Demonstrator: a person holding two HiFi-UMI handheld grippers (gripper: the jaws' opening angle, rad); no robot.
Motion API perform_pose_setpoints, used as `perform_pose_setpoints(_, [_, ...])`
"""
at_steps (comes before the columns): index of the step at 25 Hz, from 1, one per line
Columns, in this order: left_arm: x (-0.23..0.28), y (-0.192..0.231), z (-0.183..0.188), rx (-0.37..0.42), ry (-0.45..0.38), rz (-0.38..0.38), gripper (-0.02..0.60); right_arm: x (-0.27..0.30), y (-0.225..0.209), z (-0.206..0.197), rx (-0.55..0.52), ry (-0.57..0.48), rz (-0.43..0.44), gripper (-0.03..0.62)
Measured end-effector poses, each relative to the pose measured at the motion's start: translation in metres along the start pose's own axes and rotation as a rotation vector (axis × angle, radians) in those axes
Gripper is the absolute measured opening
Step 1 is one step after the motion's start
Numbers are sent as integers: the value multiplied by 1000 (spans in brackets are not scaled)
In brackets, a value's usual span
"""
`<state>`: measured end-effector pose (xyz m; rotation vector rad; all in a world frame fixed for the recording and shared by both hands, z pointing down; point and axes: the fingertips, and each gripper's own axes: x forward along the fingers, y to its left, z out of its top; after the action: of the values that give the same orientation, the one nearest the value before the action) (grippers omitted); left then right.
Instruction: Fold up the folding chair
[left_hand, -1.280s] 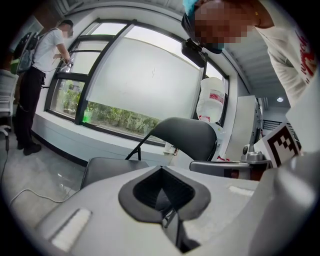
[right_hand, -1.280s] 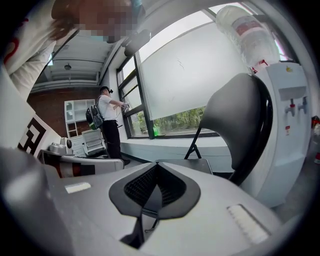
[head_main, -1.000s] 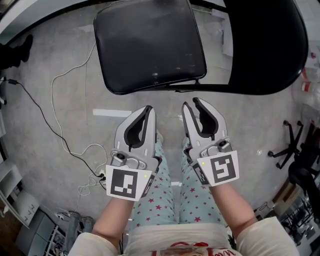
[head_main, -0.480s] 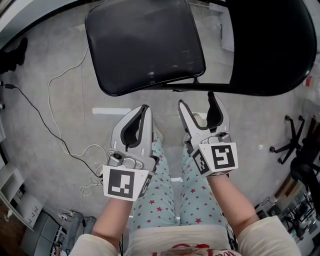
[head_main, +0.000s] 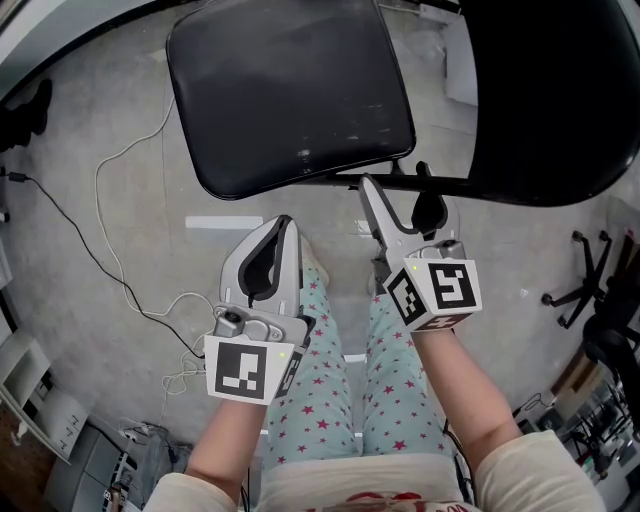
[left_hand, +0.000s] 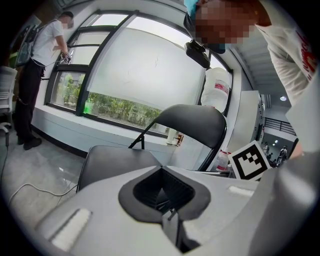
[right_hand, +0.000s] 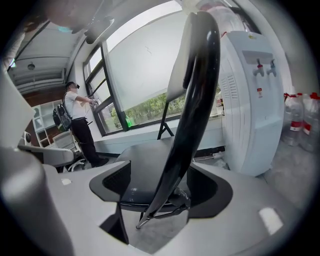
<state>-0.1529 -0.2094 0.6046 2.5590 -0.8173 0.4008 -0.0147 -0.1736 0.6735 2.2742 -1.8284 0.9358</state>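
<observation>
The folding chair is seen unfolded on the grey floor, ahead of both pairs of jaws. Its black backrest is stood upright ahead and to the right of the right jaws, and its padded seat is spread flat ahead of the left jaws, apart from them. A white water dispenser is placed beyond the chair, to the right of the right jaws. The right gripper is held at the backrest's near edge: its jaws have just been opening and are set wide apart, with that edge between them and a gap on either side, so nothing is clamped. The left gripper is held short of the seat with its jaws closed together on nothing. A thin white cable is trailed over the floor to the left of the left jaws.
</observation>
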Motion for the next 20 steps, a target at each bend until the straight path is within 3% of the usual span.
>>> perform_pose_setpoints(6, [1, 9, -4, 4, 3, 11, 0, 14, -6, -7, 23, 10, -23, 333])
perform_pose_setpoints(12, [1, 27, -7, -10, 1, 56, 0, 22, -10, -7, 1, 14, -54, 231])
perform_pose_setpoints(14, [1, 38, -9, -15, 3, 82, 0, 22, -15, -8, -6, 18, -83, 155])
perform_pose_setpoints(20, [-2, 86, -20, -40, 15, 178, 2, 22, -15, -9, -44, 34, -93, 146])
